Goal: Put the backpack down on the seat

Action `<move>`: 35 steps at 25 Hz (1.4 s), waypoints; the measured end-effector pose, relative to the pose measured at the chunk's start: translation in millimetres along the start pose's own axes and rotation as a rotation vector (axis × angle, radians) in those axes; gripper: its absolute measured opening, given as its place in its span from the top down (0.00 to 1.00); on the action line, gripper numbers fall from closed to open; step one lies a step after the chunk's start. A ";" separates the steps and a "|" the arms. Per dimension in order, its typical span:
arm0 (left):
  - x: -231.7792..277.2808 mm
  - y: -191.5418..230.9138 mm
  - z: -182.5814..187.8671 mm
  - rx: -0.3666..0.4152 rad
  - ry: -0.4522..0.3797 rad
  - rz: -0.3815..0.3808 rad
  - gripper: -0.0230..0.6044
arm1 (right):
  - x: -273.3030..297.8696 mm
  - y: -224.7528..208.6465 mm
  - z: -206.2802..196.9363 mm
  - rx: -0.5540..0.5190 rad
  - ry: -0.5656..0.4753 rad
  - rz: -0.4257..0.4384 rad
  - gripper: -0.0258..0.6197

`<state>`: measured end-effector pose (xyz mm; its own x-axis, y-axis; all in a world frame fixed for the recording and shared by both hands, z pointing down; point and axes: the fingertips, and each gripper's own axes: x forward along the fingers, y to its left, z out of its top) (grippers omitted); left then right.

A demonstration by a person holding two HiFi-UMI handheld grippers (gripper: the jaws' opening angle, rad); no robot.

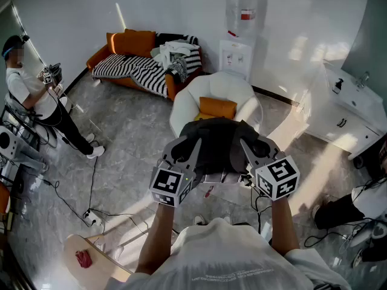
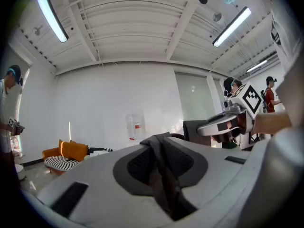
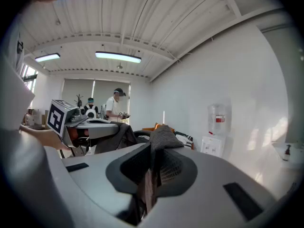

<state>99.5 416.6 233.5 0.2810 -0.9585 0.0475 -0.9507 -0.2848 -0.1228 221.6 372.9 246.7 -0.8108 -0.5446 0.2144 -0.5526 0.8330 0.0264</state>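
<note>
In the head view a dark grey backpack (image 1: 221,142) hangs in the air between my two grippers, just in front of and above a round white armchair (image 1: 242,92) with an orange cushion (image 1: 216,107) on its seat. My left gripper (image 1: 192,147) holds its left side, my right gripper (image 1: 247,147) its right side. The left gripper view shows my left gripper (image 2: 159,144) shut on a dark strap (image 2: 164,175). Grey webbing (image 3: 159,141) is pinched in my shut right gripper (image 3: 154,148) in the right gripper view. The backpack's underside is hidden.
An orange sofa (image 1: 121,44) with a striped blanket stands at the back left, a water dispenser (image 1: 239,35) behind the armchair, a white cabinet (image 1: 347,110) at right. One person (image 1: 36,101) stands at left, another (image 1: 357,207) at lower right. Cables and a power strip (image 1: 91,217) lie on the floor.
</note>
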 end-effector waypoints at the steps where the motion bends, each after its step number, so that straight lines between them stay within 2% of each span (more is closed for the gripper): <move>1: 2.1 3.6 1.0 0.001 -0.001 0.002 0.85 | 3.1 -0.9 2.6 -0.008 -0.003 -0.003 0.91; 11: 10.5 28.4 7.3 0.015 -0.016 -0.008 0.85 | 24.9 -0.6 16.5 0.019 -0.040 -0.008 0.91; 17: 2.2 41.3 -1.8 0.038 0.003 -0.035 0.85 | 39.7 9.7 11.6 0.068 -0.033 -0.010 0.91; 23: -10.1 60.8 -17.2 0.029 0.036 -0.072 0.85 | 57.4 27.9 5.7 0.099 -0.028 -0.029 0.91; 35: 16.4 101.8 -26.7 0.017 0.050 -0.075 0.85 | 106.0 15.0 12.1 0.122 -0.032 -0.026 0.91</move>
<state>3.7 372.2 248.2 0.3443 -0.9328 0.1066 -0.9246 -0.3566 -0.1339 125.1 326.5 258.0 -0.8009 -0.5700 0.1838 -0.5909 0.8019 -0.0880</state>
